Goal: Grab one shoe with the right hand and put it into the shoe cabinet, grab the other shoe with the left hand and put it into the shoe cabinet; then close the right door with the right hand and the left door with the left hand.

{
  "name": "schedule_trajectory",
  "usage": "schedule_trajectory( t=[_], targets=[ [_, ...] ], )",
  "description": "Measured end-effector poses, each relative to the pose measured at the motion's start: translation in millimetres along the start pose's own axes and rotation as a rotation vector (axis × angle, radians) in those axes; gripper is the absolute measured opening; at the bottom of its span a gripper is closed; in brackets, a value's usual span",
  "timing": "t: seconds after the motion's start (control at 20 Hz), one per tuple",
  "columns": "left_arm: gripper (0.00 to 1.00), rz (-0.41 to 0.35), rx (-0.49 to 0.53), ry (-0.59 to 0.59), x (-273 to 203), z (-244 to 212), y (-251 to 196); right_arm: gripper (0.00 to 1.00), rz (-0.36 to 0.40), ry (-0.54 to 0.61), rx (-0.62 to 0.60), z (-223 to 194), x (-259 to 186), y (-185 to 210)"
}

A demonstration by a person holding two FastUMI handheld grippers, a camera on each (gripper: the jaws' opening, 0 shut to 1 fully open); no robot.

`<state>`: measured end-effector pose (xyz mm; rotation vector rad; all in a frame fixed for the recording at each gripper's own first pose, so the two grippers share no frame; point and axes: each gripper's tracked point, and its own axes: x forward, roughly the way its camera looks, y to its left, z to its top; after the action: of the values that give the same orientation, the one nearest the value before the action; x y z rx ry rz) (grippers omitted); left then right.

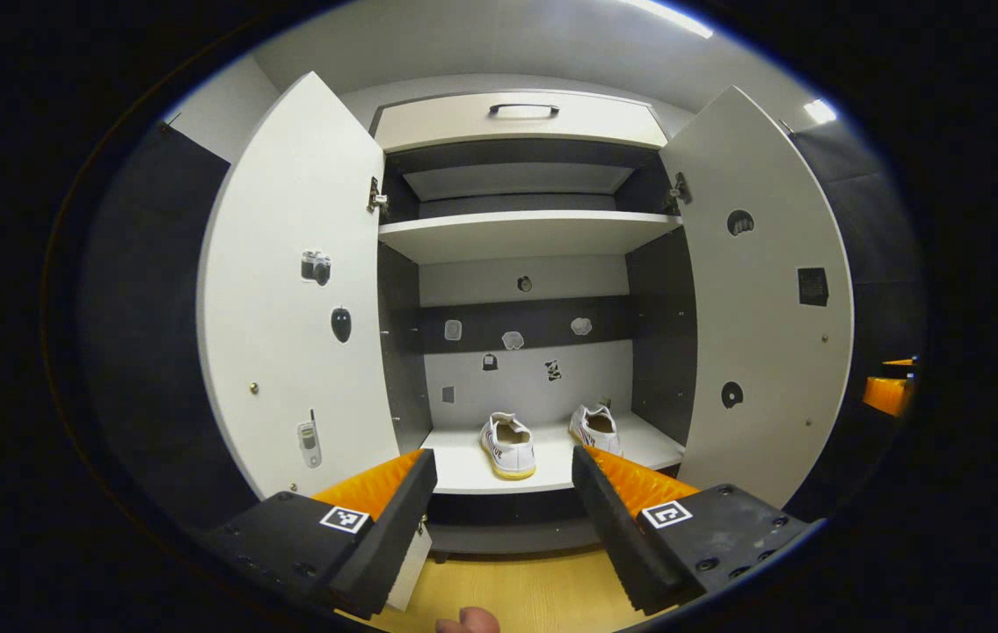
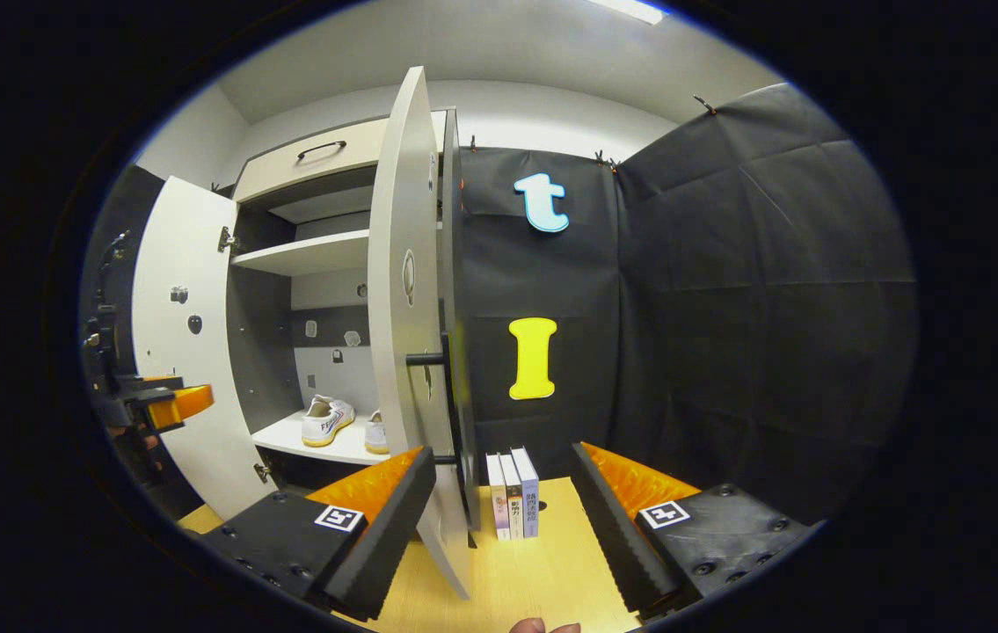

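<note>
left gripper view. your left hand-held gripper [image 1: 503,479]: fingers apart, nothing between them. straight ahead of it, the shoe cabinet [image 1: 520,119], with the left door [image 1: 292,290] and right door [image 1: 758,308] both swung wide. first shoe [image 1: 507,446] sits on the bottom shelf [image 1: 463,462] just beyond the gap between the fingers; second shoe [image 1: 597,429] is beside it, toward your gripper's right finger, apart from the first. both shoes look stowed, so the doors are what remains.

right gripper view. your right hand-held gripper [image 2: 503,483]: fingers apart, holding nothing. the right door stands edge-on just ahead, its edge inside the gap and nearer the left finger, with a dark bar handle [image 2: 426,359] above. three books [image 2: 513,494] stand on the worktop [image 2: 542,571] ahead, between the fingers.

risks, as judged. push the door with one finger and it could catch on the handle or slip off the thin edge. swing both doors at once and they could clash at the middle.

differences. the left gripper view gives you the cabinet head-on and both shoes whole; the right gripper view gives you the door's edge, the handle, the books, and your left hand-held gripper off to its left.
</note>
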<state>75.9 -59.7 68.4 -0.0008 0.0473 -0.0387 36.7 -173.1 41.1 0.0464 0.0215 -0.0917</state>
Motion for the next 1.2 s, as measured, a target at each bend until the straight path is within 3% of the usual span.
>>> schedule_trajectory(
  t=[0.1, 0.15, 0.5, 0.95, 1.2],
  targets=[
    [1.00, 0.005, -0.006, 0.006, -23, -4, 7, 0.98, -0.008, -0.017, -0.004, 9, 11, -5],
    [0.96, 0.003, -0.007, 0.009, -33, -6, 9, 0.98, -0.013, -0.022, -0.003, 11, 17, -9],
    [0.96, -0.021, -0.014, 0.017, -60, -14, 13, 0.98, -0.048, -0.011, 0.006, 10, 50, -21],
    [0.96, -0.017, 0.012, 0.006, -71, -24, 30, 0.96, -0.056, -0.007, 0.013, 4, 56, -2],
    [0.96, -0.014, 0.003, 0.004, -73, -27, 41, 0.96, -0.026, -0.005, 0.019, 3, 50, 31]
  ],
)
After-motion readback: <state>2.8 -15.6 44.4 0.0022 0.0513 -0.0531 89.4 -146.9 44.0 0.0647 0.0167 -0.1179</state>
